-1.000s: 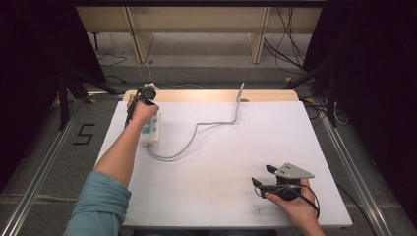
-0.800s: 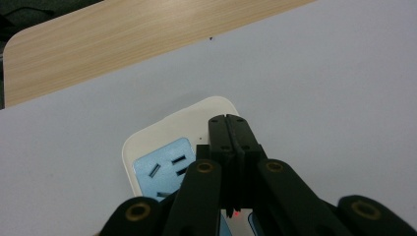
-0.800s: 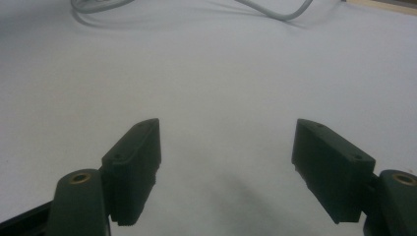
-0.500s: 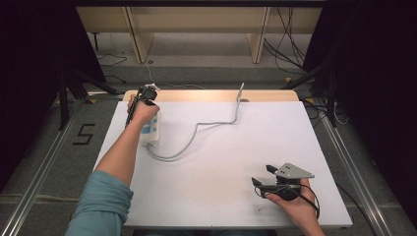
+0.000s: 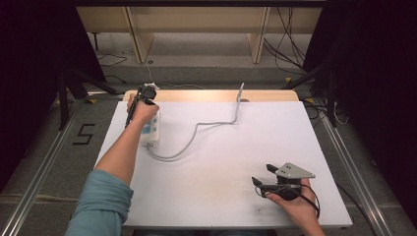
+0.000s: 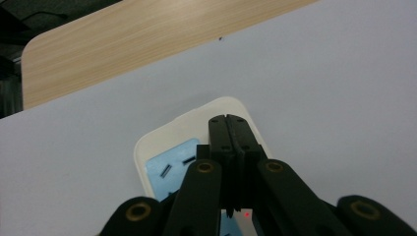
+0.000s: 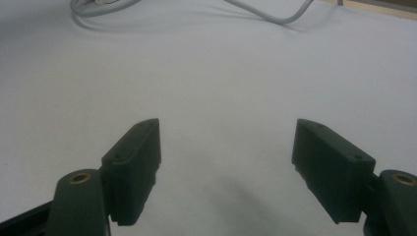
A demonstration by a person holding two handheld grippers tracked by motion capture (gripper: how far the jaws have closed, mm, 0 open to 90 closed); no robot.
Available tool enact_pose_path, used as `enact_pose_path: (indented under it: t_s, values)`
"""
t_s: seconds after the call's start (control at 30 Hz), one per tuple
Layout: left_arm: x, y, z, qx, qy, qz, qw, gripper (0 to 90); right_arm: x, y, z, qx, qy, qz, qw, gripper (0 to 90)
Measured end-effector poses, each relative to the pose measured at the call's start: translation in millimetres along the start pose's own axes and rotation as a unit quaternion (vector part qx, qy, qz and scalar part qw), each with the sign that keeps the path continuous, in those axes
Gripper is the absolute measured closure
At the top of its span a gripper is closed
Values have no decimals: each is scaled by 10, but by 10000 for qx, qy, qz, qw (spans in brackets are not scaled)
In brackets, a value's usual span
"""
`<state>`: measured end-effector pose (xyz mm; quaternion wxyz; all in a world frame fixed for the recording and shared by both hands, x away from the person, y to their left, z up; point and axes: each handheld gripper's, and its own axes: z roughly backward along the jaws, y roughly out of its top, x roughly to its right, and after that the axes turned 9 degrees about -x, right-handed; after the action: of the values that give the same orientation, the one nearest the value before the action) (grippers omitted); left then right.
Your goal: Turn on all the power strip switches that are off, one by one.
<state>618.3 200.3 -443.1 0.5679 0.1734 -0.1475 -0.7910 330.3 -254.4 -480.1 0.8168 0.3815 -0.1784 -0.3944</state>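
A white power strip (image 5: 150, 132) with blue socket faces lies at the table's far left, and its grey cable (image 5: 196, 127) curls right and climbs over the far edge. My left gripper (image 6: 235, 125) is shut, jaws pressed together with nothing between them, tips over the strip's (image 6: 172, 147) top face near its rounded end. Whether the tips touch it I cannot tell. A small red light (image 6: 246, 215) glows on the strip below the jaws. The left hand (image 5: 142, 110) covers the strip's far end. My right gripper (image 5: 261, 174) rests at the near right, open over bare white surface (image 7: 228, 137).
The white table top (image 5: 221, 162) ends in a wooden band (image 5: 206, 96) at the far edge. Metal rails (image 5: 344, 147) run along both sides. Beyond the table stand wooden shelves (image 5: 196, 29) with loose cables on the floor.
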Motion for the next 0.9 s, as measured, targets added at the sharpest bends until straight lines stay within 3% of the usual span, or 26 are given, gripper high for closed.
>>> enact_pose_path:
  t_s: [0.07,0.2,0.9]
  values:
    - [12,17,30,98,39,4,9999,898,0,0,-11,-15,2,14,10000,279]
    - [15,14,3,-80,-2,-42,10000,898,-7,4,-1,-5,-8,17,10000,278]
    - [-3,8,-37,-161,-55,-61,9998,899,-6,0,-1,-4,0,35,10000,278]
